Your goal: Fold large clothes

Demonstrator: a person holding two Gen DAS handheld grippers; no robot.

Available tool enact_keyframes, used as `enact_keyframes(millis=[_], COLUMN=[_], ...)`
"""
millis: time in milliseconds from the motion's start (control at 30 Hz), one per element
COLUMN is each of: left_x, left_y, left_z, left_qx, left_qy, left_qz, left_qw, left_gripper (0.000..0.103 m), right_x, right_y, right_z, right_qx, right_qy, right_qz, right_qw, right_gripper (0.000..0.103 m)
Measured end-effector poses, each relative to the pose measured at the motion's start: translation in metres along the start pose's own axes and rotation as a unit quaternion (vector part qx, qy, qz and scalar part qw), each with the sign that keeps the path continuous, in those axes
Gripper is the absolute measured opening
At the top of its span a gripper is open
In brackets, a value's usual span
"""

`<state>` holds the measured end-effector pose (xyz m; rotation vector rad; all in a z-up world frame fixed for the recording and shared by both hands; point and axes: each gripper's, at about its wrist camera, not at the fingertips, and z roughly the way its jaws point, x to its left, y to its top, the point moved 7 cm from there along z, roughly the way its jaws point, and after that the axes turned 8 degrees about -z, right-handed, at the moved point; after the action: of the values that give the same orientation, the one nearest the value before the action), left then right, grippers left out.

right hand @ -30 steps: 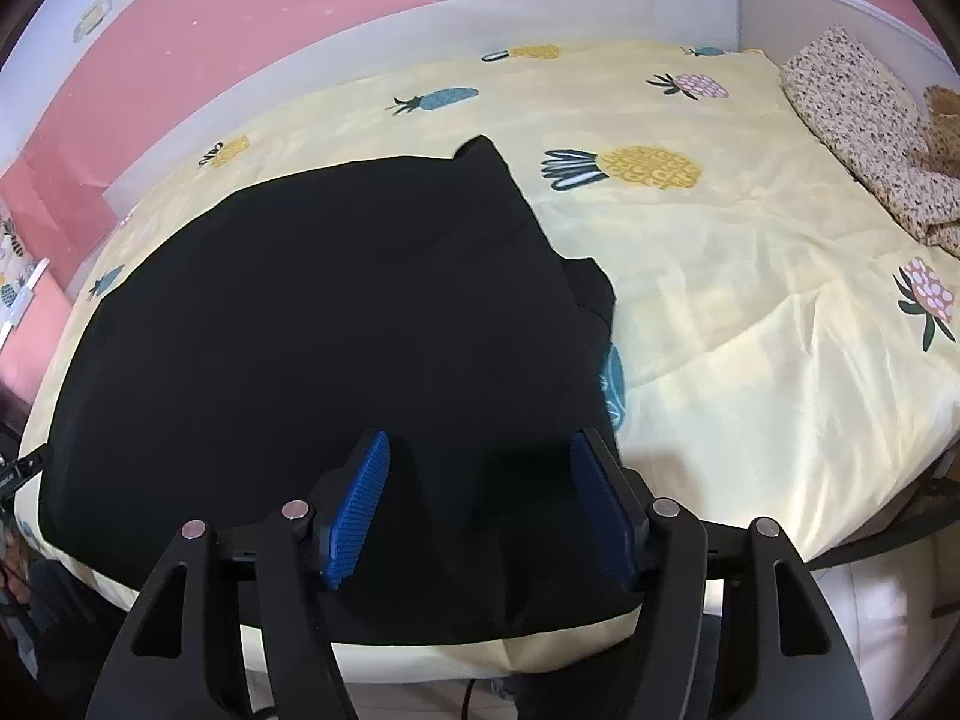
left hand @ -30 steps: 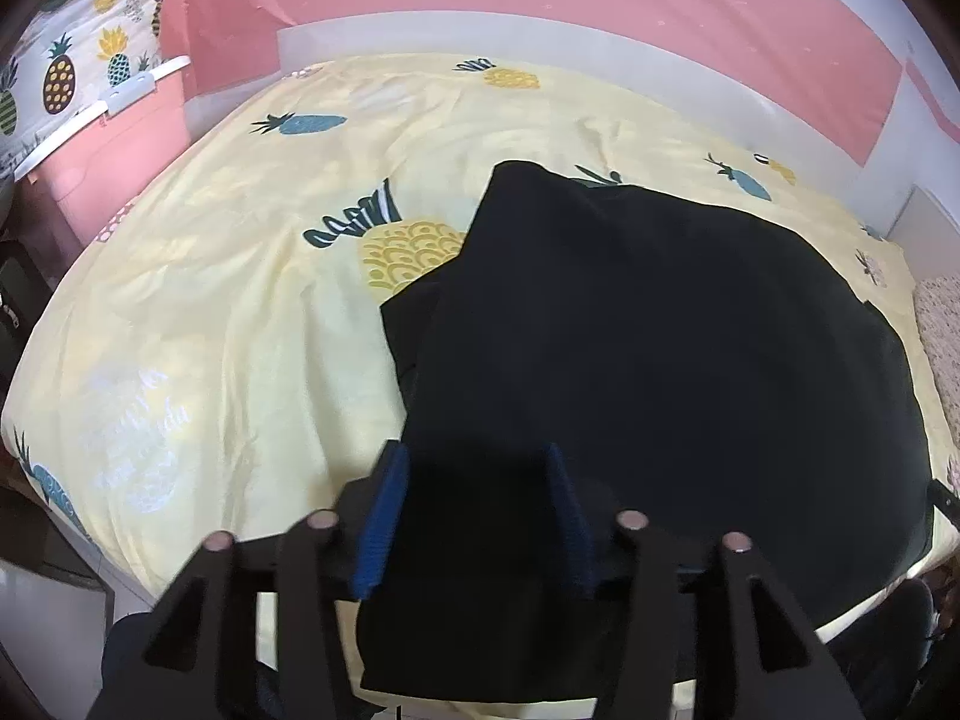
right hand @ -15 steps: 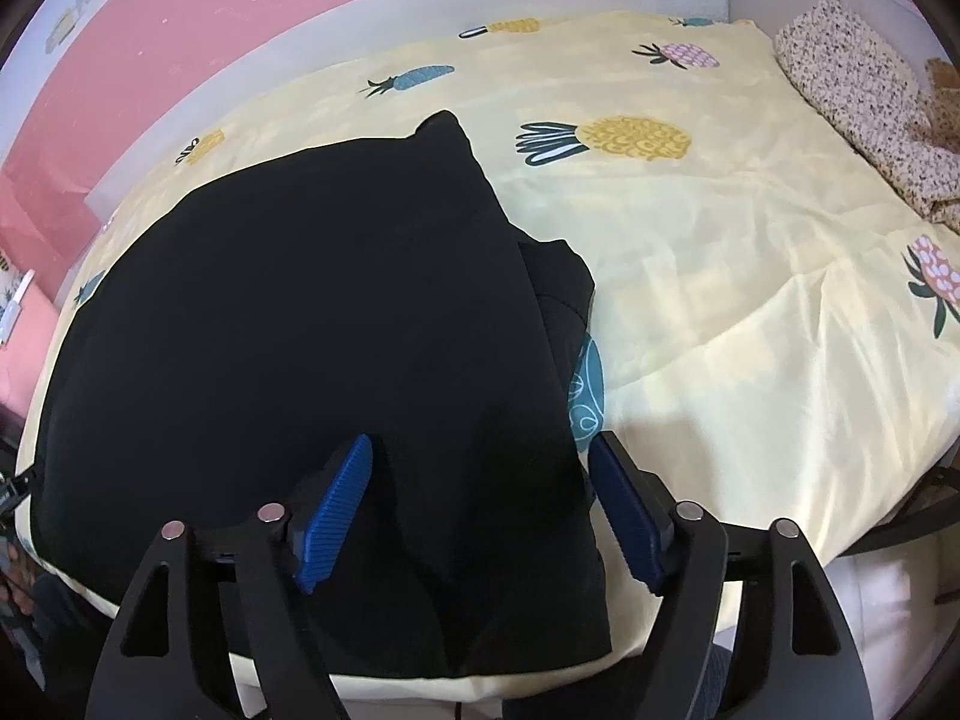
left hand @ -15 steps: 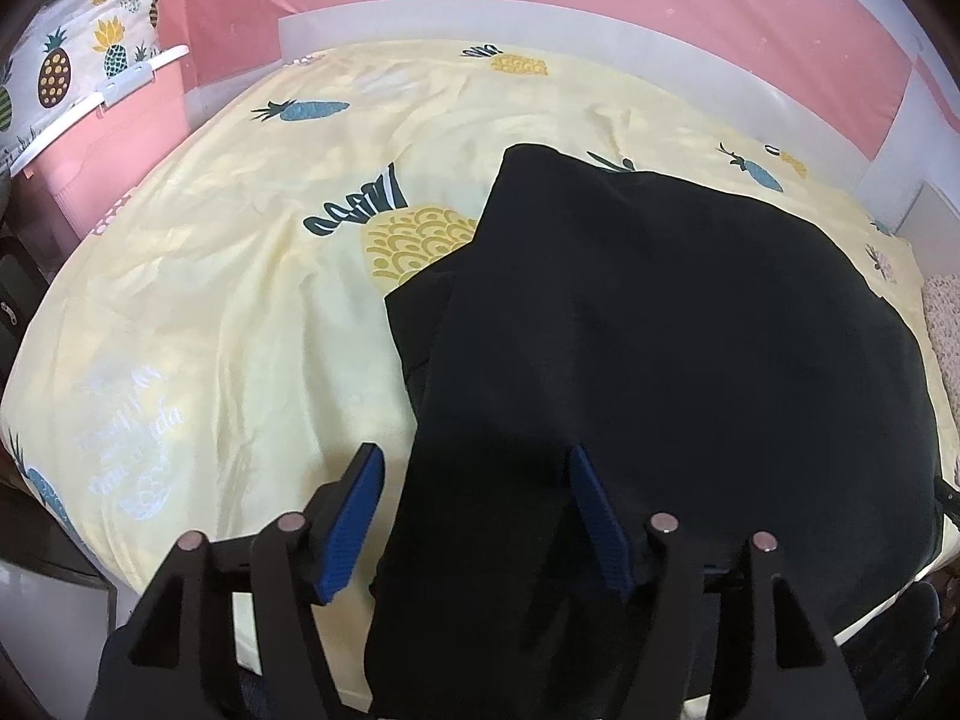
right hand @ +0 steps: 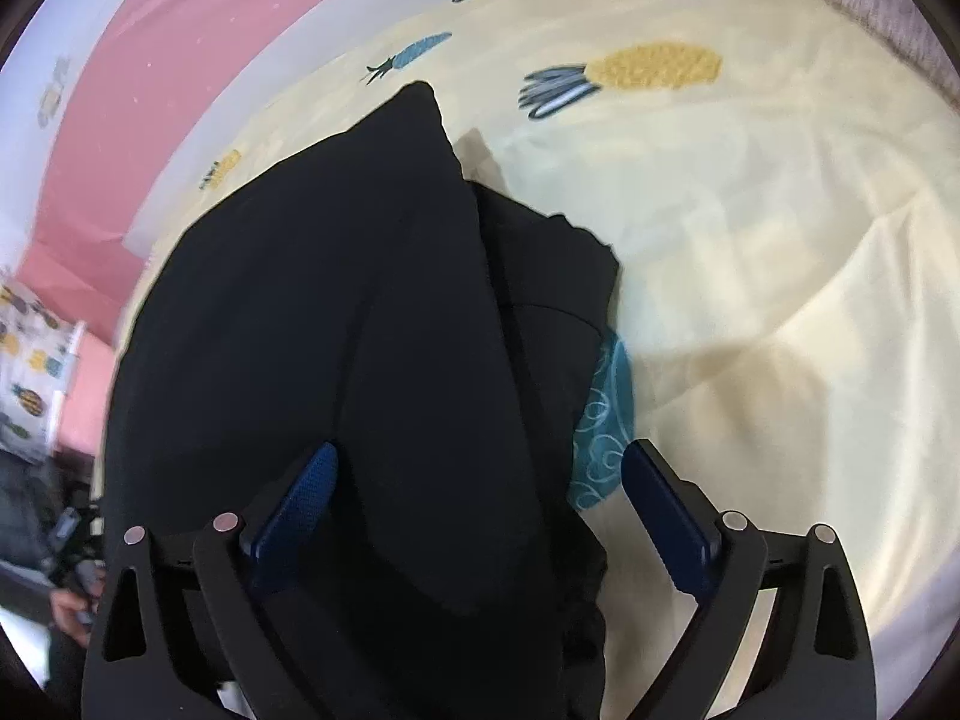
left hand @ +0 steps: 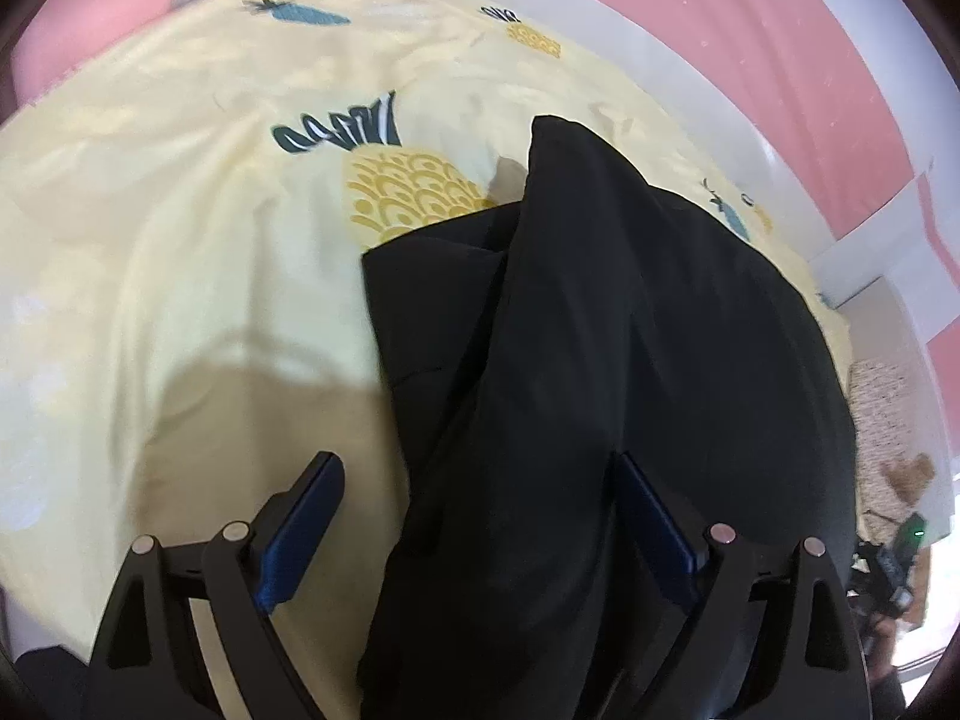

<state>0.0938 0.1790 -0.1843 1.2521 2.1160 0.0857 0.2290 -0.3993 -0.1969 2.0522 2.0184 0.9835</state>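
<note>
Black cloth fills the middle of both views: a large dark garment (left hand: 630, 360) lies on a bed covered by a pale yellow sheet (left hand: 180, 270) printed with pineapples, and its near end runs out of the bottom edge of each picture, so how far it reaches toward the person cannot be told. The fabric is so dark that seams, sleeves and collar are hard to make out; only a raised fold ending in a point at the far end, and a flatter layer beside it, can be read. In the left wrist view the left tongs (left hand: 480, 516) stand wide apart, having just been opening; the garment's left edge lies between the blue pads, and neither pad presses on it. One pad hangs over bare sheet, the other over black cloth. In the right wrist view the right tongs (right hand: 480, 504) are likewise spread wide after just opening, with the garment's (right hand: 360, 300) right edge and a teal print of the sheet (right hand: 780, 240) between the pads, nothing clamped. Both pictures are blurred. A pink wall (left hand: 720, 12) curves behind the bed. At the right edge of the left view a speckled fabric (left hand: 888, 408) and small dark objects are cut off and too unclear to name.
</note>
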Motion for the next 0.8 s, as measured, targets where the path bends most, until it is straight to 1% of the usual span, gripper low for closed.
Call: enact_keyframes(millis=[133, 267, 333, 433, 467, 500, 533, 567, 600, 633, 700, 800], left_x=[-0.006, -0.014, -0.018, -0.024, -0.025, -0.026, -0.027, -0.029, -0.031, -0.032, -0.033, -0.035], left_y=[0.008, 0.014, 0.015, 0.014, 0.012, 0.010, 0.007, 0.004, 0.002, -0.001, -0.003, 0.002], left_z=[0.013, 0.029, 0.036, 0.043, 0.042, 0.040, 0.037, 0.034, 0.032, 0.030, 0.029, 0.041], left_qx=[0.020, 0.045, 0.050, 0.052, 0.050, 0.048, 0.044, 0.040, 0.037, 0.035, 0.036, 0.051], left_qy=[-0.030, -0.059, -0.056, -0.049, -0.047, -0.046, -0.047, -0.049, -0.051, -0.053, -0.053, -0.045], left_qz=[-0.012, -0.030, -0.034, -0.032, -0.030, -0.030, -0.031, -0.030, -0.026, -0.021, -0.018, -0.029], left_qw=[0.9993, 0.9968, 0.9966, 0.9969, 0.9971, 0.9973, 0.9975, 0.9976, 0.9977, 0.9978, 0.9978, 0.9972], left_gripper=[0.093, 0.093, 0.097, 0.099, 0.098, 0.095, 0.090, 0.088, 0.085, 0.084, 0.084, 0.088], right_x=[-0.004, -0.004, -0.003, -0.002, -0.001, 0.001, 0.003, 0.006, 0.006, 0.007, 0.007, 0.003], right_y=[0.005, 0.012, 0.015, 0.016, 0.017, 0.017, 0.016, 0.015, 0.014, 0.013, 0.015, 0.022], right_z=[0.009, 0.018, 0.020, 0.023, 0.024, 0.023, 0.021, 0.020, 0.018, 0.017, 0.019, 0.030], right_qx=[0.004, 0.011, 0.015, 0.023, 0.023, 0.023, 0.020, 0.017, 0.015, 0.013, 0.014, 0.024], right_qy=[0.040, 0.064, 0.067, 0.072, 0.075, 0.086, 0.091, 0.090, 0.088, 0.089, 0.094, 0.102], right_qz=[0.021, 0.032, 0.027, 0.020, 0.019, 0.020, 0.022, 0.020, 0.014, 0.013, 0.015, 0.025], right_qw=[0.999, 0.997, 0.997, 0.997, 0.997, 0.996, 0.995, 0.996, 0.996, 0.996, 0.995, 0.994], right_gripper=[0.095, 0.095, 0.095, 0.094, 0.087, 0.082, 0.075, 0.070, 0.068, 0.067, 0.067, 0.074])
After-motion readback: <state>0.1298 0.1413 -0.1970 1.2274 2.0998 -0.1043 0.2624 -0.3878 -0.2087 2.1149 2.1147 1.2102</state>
